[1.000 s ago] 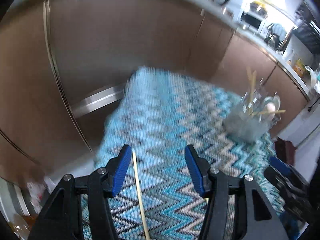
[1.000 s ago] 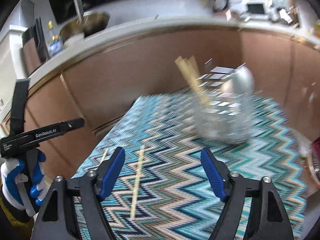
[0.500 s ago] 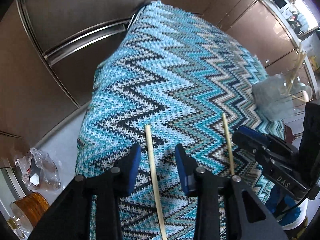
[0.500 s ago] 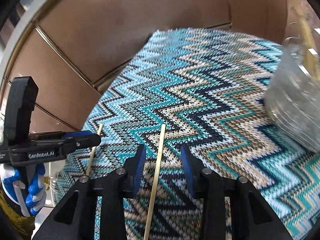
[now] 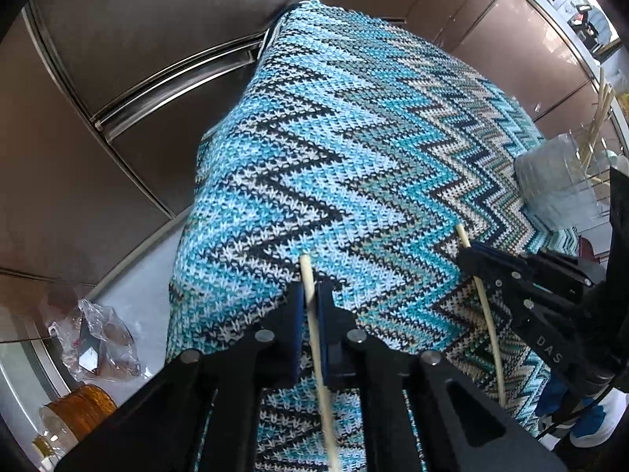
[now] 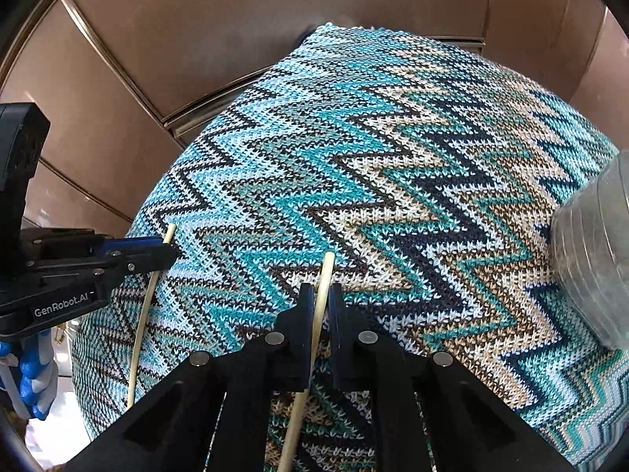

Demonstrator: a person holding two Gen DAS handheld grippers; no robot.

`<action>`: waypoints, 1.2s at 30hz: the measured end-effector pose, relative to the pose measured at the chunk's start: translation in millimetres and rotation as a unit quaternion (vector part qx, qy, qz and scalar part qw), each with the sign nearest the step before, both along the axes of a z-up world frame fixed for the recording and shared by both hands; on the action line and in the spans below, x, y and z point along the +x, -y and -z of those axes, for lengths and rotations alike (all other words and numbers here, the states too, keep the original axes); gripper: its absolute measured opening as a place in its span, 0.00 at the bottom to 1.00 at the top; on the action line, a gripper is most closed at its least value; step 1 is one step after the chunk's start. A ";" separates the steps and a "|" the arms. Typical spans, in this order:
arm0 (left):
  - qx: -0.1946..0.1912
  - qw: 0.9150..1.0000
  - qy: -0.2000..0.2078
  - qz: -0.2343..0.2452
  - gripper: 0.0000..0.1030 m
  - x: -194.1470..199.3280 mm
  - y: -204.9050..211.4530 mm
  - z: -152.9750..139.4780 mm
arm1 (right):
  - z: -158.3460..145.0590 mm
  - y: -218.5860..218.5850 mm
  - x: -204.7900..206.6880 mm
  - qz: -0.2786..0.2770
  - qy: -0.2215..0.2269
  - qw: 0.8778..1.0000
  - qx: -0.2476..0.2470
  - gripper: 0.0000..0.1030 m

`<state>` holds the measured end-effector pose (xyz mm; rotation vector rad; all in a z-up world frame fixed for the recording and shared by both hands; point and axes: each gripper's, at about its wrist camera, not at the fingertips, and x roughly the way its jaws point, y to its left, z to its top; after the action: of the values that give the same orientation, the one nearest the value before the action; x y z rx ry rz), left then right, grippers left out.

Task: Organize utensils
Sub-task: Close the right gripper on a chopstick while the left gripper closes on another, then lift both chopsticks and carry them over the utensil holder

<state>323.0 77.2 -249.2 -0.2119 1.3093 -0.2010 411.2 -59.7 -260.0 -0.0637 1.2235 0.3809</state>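
On the zigzag-knit blue cloth point(image 5: 354, 149), my left tongs point(image 5: 310, 306) and right tongs point(image 6: 322, 303) have just closed, each pinching one pale wooden chopstick point(image 5: 314, 322), ready for lifting.

My two wrist cameras look steeply down, close over the zigzag cloth point(image 5: 354, 165) on the bench. Left view has my right gripper point(image 5: 468, 255) at 3 o'clock; right view has my left gripper point(image 6: 169, 251) at 9. Both share the cloth.
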 end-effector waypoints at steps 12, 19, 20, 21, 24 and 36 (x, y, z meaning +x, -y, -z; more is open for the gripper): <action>-0.045 0.987 0.155 -0.021 0.04 -57.2 -15.0 -83.8 | -74.7 46.6 -74.9 0.023 0.097 0.993 0.066 0.05; -0.099 0.959 0.265 -0.010 0.04 -75.6 7.1 -184.7 | -165.0 87.1 -117.7 0.046 0.232 0.965 0.115 0.05; -0.113 0.953 0.281 -0.008 0.04 -73.2 12.9 -199.5 | -183.2 97.3 -122.6 0.054 0.262 0.955 0.126 0.05; -0.123 0.948 0.293 -0.006 0.04 -70.6 18.9 -210.5 | -195.5 104.5 -125.8 0.058 0.285 0.947 0.135 0.05; -0.162 0.927 0.337 -0.003 0.04 -54.5 44.3 -245.1 | -234.6 132.6 -131.8 0.081 0.364 0.915 0.155 0.05; -0.219 0.866 0.448 -0.026 0.04 41.6 156.3 -271.8 | -262.9 191.9 -60.7 0.142 0.511 0.832 0.164 0.05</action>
<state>364.6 -79.0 22.6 -0.4731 0.3095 -0.4855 350.6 -251.6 2.9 0.1958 0.0813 0.2260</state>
